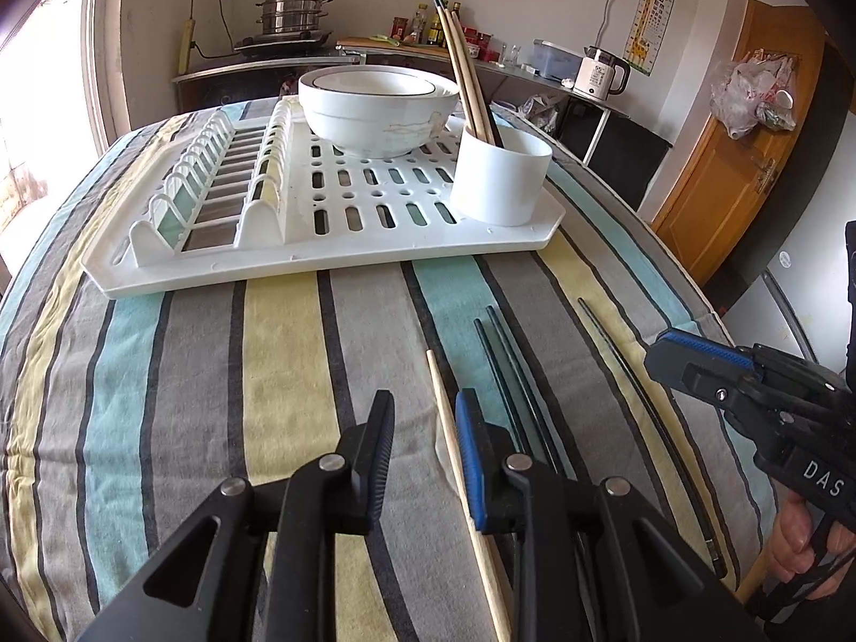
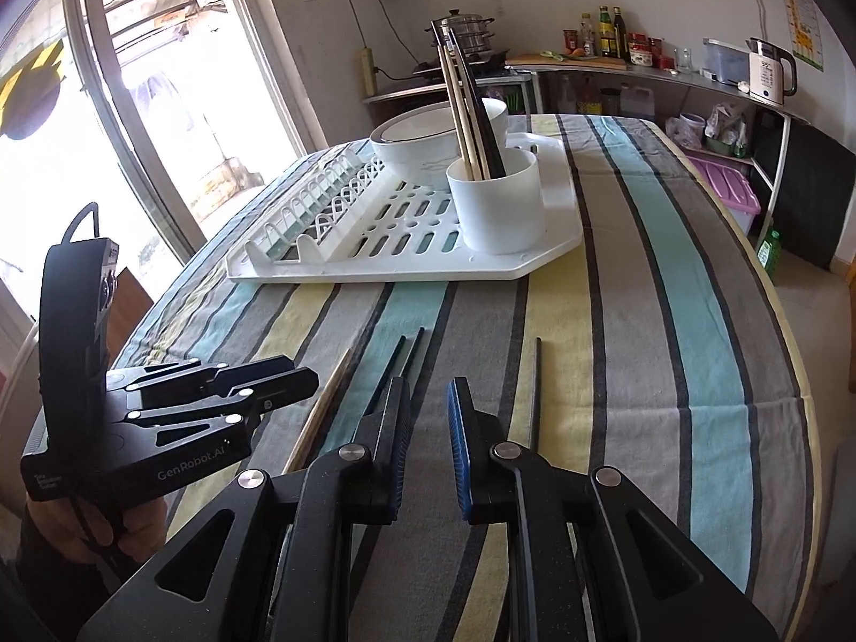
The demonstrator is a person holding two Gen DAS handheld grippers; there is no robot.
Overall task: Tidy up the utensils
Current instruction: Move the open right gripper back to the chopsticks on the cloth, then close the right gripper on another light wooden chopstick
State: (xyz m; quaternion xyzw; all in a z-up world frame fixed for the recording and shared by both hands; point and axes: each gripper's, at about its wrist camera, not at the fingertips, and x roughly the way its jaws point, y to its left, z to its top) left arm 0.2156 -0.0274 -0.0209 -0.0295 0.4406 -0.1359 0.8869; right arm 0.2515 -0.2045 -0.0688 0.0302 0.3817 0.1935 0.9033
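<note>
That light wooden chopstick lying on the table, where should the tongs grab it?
Grab the wooden chopstick around its middle, coming down from above with one pad on each long side. It lies flat on the striped cloth, thin and straight, apart from the dark chopsticks beside it.

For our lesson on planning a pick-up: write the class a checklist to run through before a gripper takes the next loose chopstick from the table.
1. Chopsticks left on the cloth: wooden chopstick, dark pair, single dark chopstick. Ok.
2. Left gripper empty, jaws apart: ok.
3. Wooden chopstick between the left jaws: ok; whether a pad touches it, cannot tell.
4. Right gripper empty, jaws narrowly apart: ok.
5. White cup upright on the drying rack, with room beside the chopsticks already in it: ok.
6. Grippers apart from each other: ok.
</note>
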